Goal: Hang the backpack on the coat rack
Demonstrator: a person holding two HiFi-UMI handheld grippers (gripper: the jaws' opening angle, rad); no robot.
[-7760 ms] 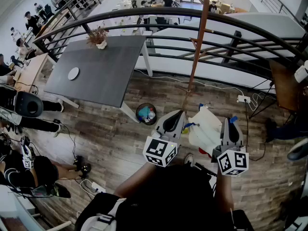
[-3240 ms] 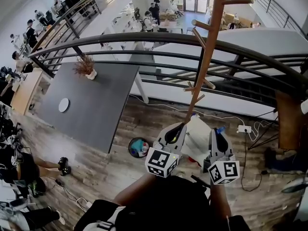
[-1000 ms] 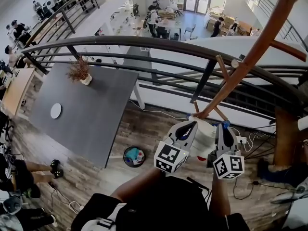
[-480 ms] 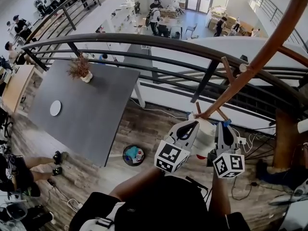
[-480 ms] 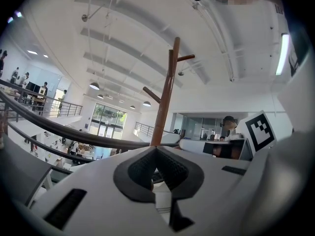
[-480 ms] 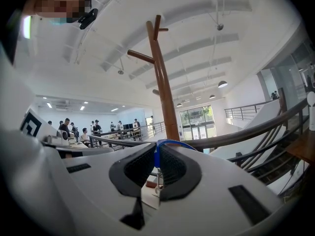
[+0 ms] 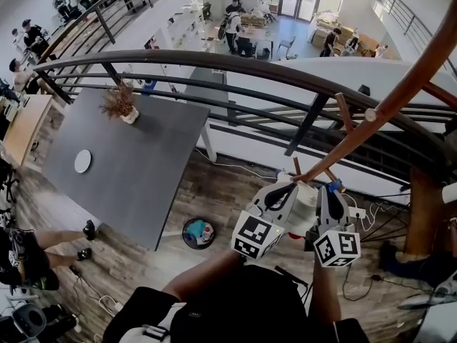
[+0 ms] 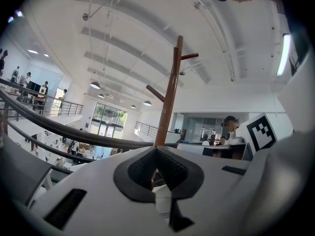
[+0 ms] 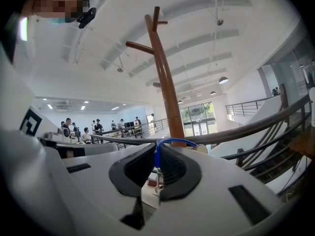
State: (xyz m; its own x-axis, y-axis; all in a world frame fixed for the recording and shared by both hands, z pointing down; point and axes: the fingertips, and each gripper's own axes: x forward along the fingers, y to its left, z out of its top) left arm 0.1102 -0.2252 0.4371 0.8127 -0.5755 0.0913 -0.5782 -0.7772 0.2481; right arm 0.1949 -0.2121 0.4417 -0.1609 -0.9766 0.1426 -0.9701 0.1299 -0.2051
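Note:
A white backpack (image 7: 305, 207) with blue trim hangs between my two grippers in the head view. My left gripper (image 7: 288, 187) is shut on its white fabric (image 8: 162, 203). Shut on a blue loop (image 9: 172, 142) of the backpack is my right gripper (image 7: 325, 189). The brown wooden coat rack (image 7: 385, 102) slants up to the right just beyond them, and its lower pegs (image 7: 296, 166) sit right above the backpack. In the left gripper view the rack pole (image 8: 170, 97) rises straight ahead of the left gripper (image 8: 156, 151). It also stands ahead of the right gripper (image 9: 157, 149) as a curved pole (image 9: 165, 77).
A dark curved railing (image 7: 250, 63) runs behind the rack, with a drop to a lower floor beyond. A grey table (image 7: 136, 148) with a potted plant (image 7: 118, 104) stands left, a small bin (image 7: 196, 231) by its corner. Cables and a power strip (image 7: 359, 213) lie right.
Both grippers stay shut on the backpack and have carried it up and closer to the rack. The pole now fills more of the head view and its lower pegs are nearer.

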